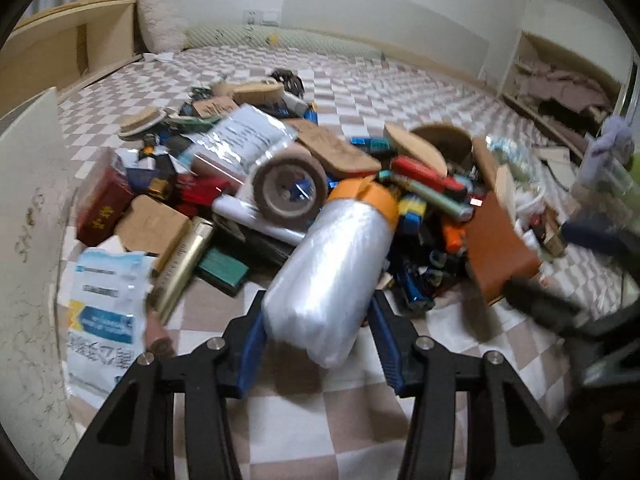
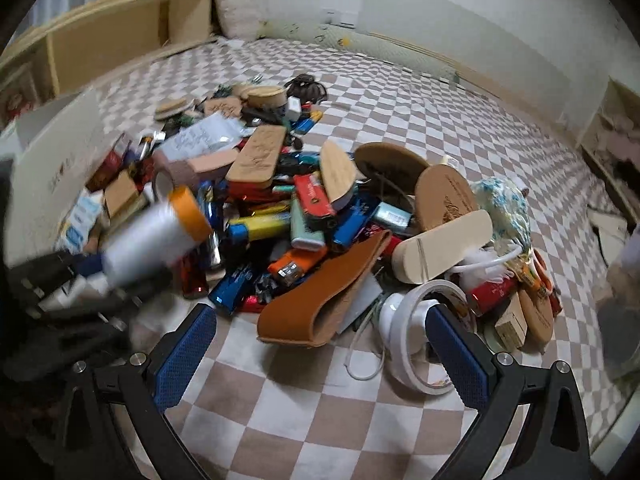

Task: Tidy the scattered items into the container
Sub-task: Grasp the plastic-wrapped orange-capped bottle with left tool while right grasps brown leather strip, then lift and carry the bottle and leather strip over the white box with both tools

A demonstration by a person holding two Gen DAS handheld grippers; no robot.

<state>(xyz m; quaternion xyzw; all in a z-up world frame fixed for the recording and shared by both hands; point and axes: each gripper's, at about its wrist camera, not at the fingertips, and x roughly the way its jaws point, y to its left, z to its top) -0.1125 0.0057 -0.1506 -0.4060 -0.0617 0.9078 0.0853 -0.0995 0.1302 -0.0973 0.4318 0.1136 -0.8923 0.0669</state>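
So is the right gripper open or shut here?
Open: the right gripper has its jaws spread wide over the checkered cover, nothing between them.

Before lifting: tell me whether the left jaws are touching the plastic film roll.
Touching. In the left wrist view, both blue pads of the left gripper sit flush against the plastic film roll.

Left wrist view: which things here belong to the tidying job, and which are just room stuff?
Job:
- plastic film roll, between the left hand-held gripper pads
- pile of scattered items
- white box
- right hand-held gripper, empty

Lying about:
- checkered mat
- white cushion
- wooden shelf
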